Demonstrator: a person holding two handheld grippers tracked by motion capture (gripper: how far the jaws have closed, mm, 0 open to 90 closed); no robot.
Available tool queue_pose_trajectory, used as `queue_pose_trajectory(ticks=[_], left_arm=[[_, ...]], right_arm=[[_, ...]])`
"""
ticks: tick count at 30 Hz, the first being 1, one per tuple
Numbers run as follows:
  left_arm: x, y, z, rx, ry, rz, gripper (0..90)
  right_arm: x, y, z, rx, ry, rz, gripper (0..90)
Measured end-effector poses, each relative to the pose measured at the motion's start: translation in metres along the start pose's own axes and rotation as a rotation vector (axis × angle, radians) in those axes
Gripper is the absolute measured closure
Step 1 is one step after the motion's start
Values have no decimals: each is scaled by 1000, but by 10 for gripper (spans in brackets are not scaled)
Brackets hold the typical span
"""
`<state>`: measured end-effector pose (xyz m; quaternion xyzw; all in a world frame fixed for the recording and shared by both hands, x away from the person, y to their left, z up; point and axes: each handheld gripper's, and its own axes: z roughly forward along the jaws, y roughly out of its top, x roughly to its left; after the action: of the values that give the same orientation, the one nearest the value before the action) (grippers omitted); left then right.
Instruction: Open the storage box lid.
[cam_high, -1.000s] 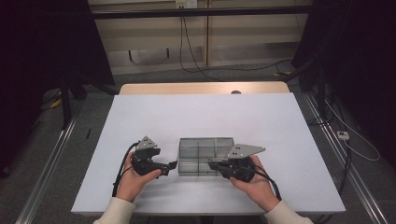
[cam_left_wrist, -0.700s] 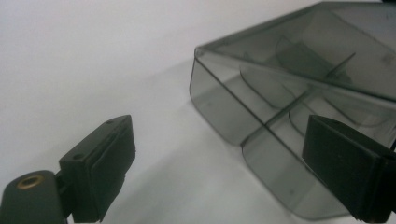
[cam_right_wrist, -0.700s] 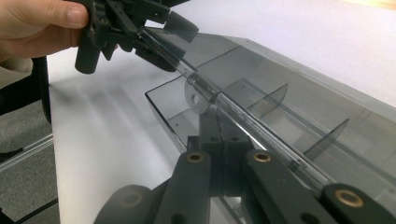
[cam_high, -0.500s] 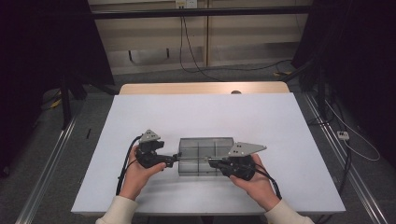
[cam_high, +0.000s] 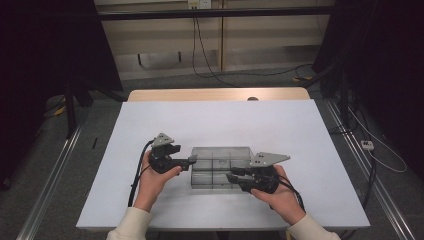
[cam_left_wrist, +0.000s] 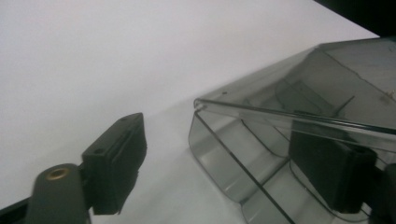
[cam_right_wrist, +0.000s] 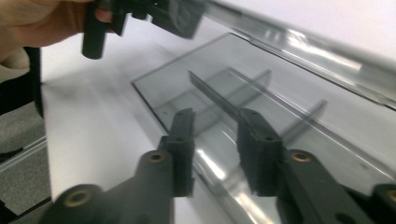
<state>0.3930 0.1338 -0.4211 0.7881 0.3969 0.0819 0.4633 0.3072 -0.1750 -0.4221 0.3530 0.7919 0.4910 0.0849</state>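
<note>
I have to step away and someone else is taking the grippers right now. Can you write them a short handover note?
Left gripper: open, jaws astride the left end wall of the clear compartment box, one jaw inside, one outside.
Right gripper: open, jaws at the box's near right edge, apparently not clamped.
Box: on the white table, near the front middle; lid appears raised, compartments look empty.
Done: both grippers positioned at the box.
Left: close on it and carry on handling.

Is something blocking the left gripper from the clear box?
Nothing visible. The left gripper is already at the box's left end: in its own view one open jaw is outside the wall, the other inside, seen through the plastic. Bare table lies around it.
</note>
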Motion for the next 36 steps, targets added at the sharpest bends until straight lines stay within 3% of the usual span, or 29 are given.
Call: queue_pose_trajectory(ticks=[2,5,6,15,26,30,36], left_arm=[[1,1,0,5,2,-1,234],[2,2,0,2,2,-9,259],[2,2,0,1,1,-11,271],[2,6,1,-2,-7,4,313],[-1,11,4,-19,-17,29,444],[-1,13,6,-29,-29,40,544],[-1,17,9,-36,-40,32,607]], right_arm=[[-9,-2,-7,-11,-63,16,570],[-16,-2,-12,-30,-102,20,556],[-23,-2,-15,-54,-132,45,544],[-45,1,-19,-89,-221,75,521],[-54,12,-12,-127,-233,43,579],[-56,15,-10,-140,-239,40,613],[-59,17,-9,-154,-245,43,640]])
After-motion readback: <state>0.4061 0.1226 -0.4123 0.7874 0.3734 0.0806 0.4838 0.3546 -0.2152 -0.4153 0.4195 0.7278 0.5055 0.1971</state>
